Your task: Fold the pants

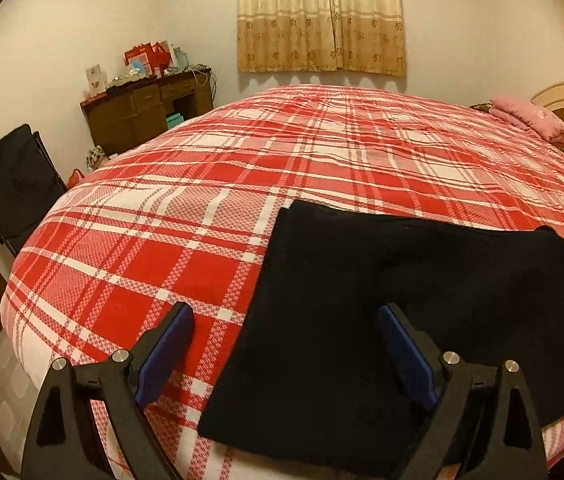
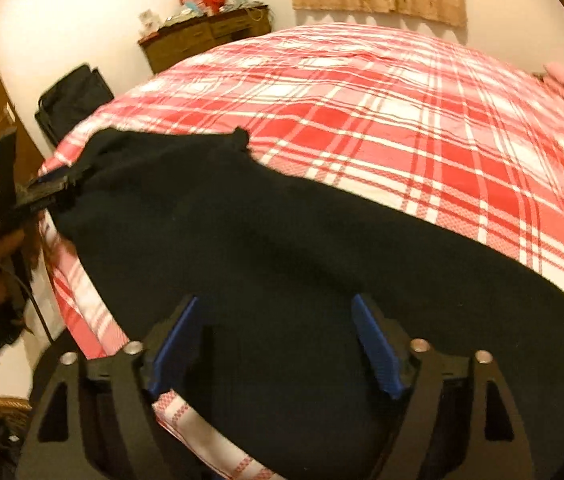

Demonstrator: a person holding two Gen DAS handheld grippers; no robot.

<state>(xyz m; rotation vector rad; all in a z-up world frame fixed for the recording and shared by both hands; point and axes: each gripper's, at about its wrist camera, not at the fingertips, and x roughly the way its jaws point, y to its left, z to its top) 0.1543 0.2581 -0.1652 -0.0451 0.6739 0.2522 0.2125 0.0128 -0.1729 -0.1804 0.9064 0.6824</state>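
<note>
1. Our left gripper (image 1: 285, 354) hangs with its fingers wide and empty; the near left edge of the black pants (image 1: 361, 300) runs between them.
2. Our right gripper (image 2: 278, 346) also stands wide, gripping nothing, with the cloth spread under and between its fingers.
3. Beyond both, the pants lie flat on the plaid bed (image 1: 202, 184), near its front edge.
4. We judge the knit soft, light and floppy; pinch edges or corners.
</note>
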